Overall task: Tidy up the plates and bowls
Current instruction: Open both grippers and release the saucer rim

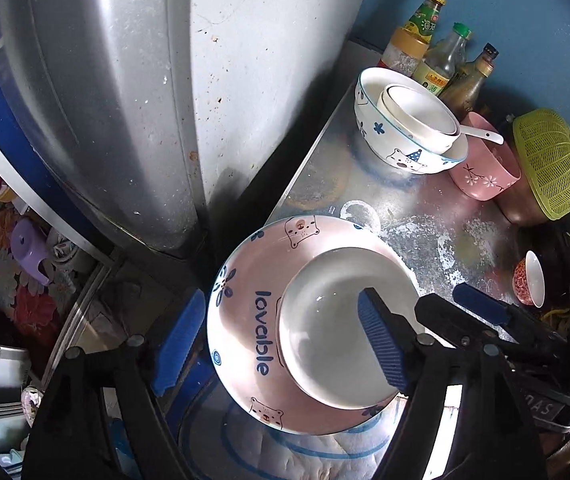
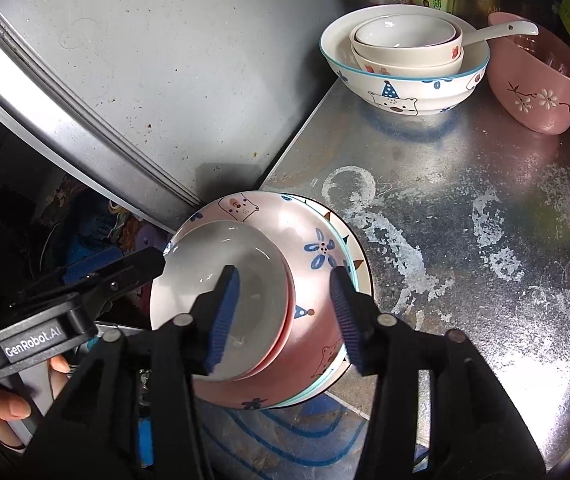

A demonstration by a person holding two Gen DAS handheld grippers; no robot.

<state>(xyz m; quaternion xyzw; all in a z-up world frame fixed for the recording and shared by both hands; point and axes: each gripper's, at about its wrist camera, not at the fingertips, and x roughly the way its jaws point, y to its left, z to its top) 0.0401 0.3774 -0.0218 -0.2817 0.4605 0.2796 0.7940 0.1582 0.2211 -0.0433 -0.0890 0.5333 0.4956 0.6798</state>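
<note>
The surface (image 2: 465, 208) is a sheet of scuffed, mottled metal with white ring stains and smears, set against a blue wall (image 1: 485, 0) at the back and a grey, speckled appliance side (image 1: 133, 80) on the left. At its near left corner sits a pink plate (image 1: 241, 280) printed with bears and the word "lovable", resting on another plate whose rim shows beneath it in the right wrist view, and a small white dish (image 1: 337, 320) lies inside it.

The left claw (image 1: 277, 340) is spread wide, one blue pad outside the plate's rim and the other over the white dish, gripping nothing. The right claw (image 2: 285, 316) is also open, one pad above the dish and the other beside the pink plate's outer wall.

At the far end stands a blue-rimmed bear bowl (image 2: 405, 76) holding two smaller nested bowls (image 2: 405, 36) and a white spoon (image 2: 501, 30). Just beside it is a pink flowered bowl (image 2: 537, 92), with sauce bottles (image 1: 437, 52) behind and a yellow-green strainer (image 1: 549, 164) to the right. Left of the surface, clutter covers the floor (image 1: 25, 264).
</note>
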